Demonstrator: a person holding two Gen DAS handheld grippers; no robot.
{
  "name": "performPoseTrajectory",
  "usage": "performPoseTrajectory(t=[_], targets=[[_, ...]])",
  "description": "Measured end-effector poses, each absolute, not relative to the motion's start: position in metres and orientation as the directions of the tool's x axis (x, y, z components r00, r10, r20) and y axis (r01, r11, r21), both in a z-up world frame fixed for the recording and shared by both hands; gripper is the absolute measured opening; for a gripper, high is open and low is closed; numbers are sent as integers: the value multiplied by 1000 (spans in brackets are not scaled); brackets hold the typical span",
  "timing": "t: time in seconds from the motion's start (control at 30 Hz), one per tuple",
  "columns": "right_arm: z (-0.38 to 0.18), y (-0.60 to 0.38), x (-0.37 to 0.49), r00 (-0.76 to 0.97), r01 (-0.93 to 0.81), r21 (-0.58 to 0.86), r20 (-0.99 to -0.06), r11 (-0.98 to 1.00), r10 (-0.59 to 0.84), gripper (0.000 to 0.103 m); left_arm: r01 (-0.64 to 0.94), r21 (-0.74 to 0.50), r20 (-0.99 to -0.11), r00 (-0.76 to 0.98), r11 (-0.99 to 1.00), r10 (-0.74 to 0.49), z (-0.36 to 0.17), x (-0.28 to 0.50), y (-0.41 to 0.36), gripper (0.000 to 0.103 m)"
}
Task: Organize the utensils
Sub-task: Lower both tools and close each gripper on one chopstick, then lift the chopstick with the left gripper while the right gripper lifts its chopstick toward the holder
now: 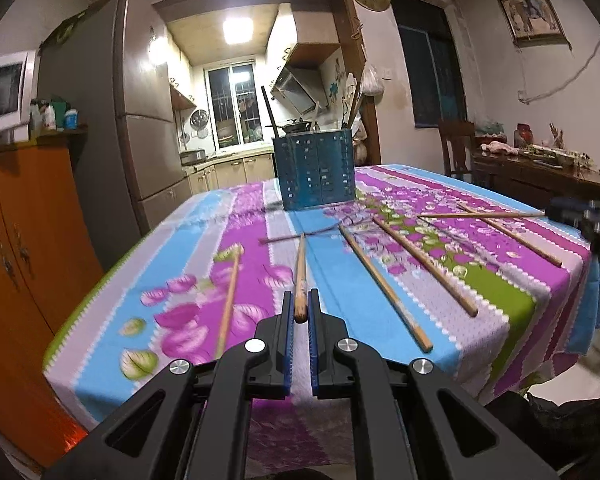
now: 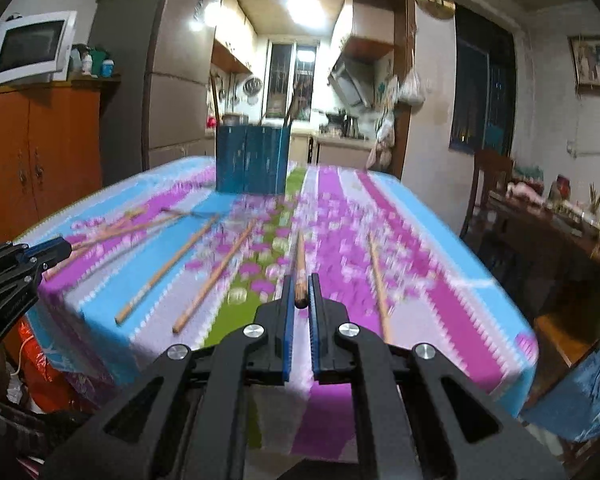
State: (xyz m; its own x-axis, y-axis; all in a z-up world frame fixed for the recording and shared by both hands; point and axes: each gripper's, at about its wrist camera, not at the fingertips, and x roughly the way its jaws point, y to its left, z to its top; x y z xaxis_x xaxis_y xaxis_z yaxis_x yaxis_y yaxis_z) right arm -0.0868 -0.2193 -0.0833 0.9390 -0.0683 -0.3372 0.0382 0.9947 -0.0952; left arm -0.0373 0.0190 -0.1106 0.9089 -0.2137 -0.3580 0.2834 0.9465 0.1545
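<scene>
Chopsticks, one to each claw: left gripper [image 1: 301, 312] clamped on the butt end of a wooden chopstick [image 1: 300, 276], shaft pointing straight ahead over the tablecloth [image 1: 204, 216]; right gripper [image 2: 300, 298] likewise pinched onto its own chopstick [image 2: 299, 264], pointing forward above the cloth. Whether either tip touches the cloth, impossible to tell.

Just beyond the left claw, a loose chopstick [image 1: 230, 300] lying to its left on the pink flowers, and two more [image 1: 384, 288] [image 1: 424, 266] slanting to its right, near but apart. Farther right, another pair [image 1: 508, 234] crossing near the table's edge, close to the right claw seen at the frame's side [image 1: 580, 216]. Past the held stick's tip, a thin dark one [image 1: 296, 237] lying crosswise.

At the far end of the table, upright, a blue perforated utensil holder [image 1: 314, 174] with several sticks and handles standing in it. Behind, blurred: kitchen doorway, grey refrigerator [image 1: 96, 120], orange cabinet [image 1: 24, 232].
</scene>
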Motion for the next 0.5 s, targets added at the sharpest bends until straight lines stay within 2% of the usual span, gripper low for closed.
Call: performPoseTrajectory(t=[0.17,0.5], targets=[[-48,-222,-88,966,21,-127,-252,992,-52,5,291,155,-333,915,944,-227,-78,-38,23,8],[0,-223,-75,987,-30,-148,-160,989,6,5,317,95,-293,915,944,-278,-9,-23,35,8]])
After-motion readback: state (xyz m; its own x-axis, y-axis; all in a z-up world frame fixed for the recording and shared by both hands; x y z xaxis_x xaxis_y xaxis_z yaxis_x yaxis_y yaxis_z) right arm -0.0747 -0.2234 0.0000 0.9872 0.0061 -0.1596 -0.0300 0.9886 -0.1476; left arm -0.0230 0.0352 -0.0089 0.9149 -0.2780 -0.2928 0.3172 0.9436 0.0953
